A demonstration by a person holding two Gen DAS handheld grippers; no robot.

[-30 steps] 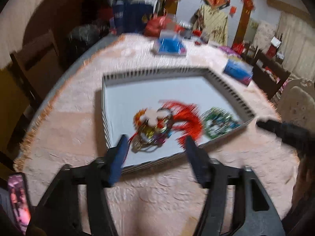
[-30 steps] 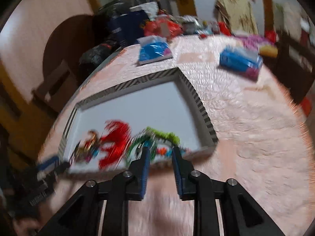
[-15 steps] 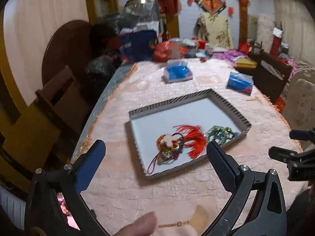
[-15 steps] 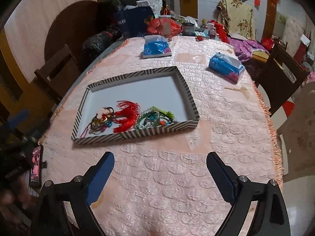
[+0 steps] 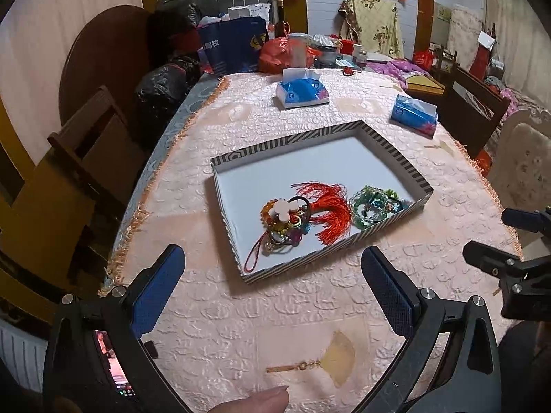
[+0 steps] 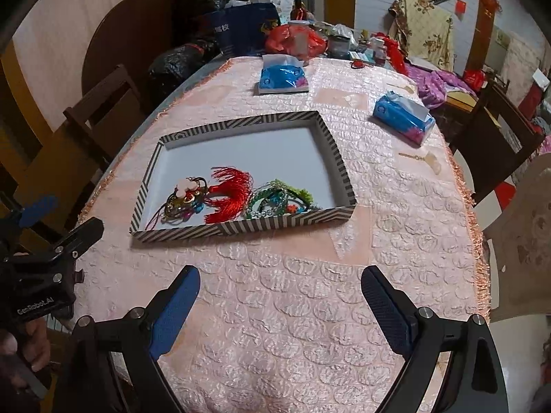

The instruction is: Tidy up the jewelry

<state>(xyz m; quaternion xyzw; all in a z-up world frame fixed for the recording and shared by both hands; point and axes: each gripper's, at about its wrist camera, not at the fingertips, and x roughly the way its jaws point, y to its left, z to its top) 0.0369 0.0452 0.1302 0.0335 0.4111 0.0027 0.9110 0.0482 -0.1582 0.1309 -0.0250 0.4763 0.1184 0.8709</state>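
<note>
A shallow striped tray (image 5: 292, 143) (image 6: 241, 124) lies on the pink tablecloth. Along its near edge lie a bundle of colourful hair ties and charms (image 5: 284, 222) (image 6: 184, 199), a red tassel (image 5: 330, 208) (image 6: 229, 189) and green beaded bracelets (image 5: 377, 203) (image 6: 279, 199). My left gripper (image 5: 273, 292) is open and empty, held back above the cloth on the near side of the tray. My right gripper (image 6: 279, 306) is open and empty, also short of the tray. Each gripper shows at the edge of the other's view.
Two blue tissue packs (image 5: 303, 91) (image 5: 415, 113) lie beyond the tray. Bags and clutter (image 5: 237, 48) crowd the table's far end. Wooden chairs (image 5: 86, 158) stand at the left and one (image 5: 471, 103) at the right. A phone (image 5: 110, 358) glows by my left hand.
Both grippers have opened wide and pulled back up away from the tray. The jewelry stays in the tray.
</note>
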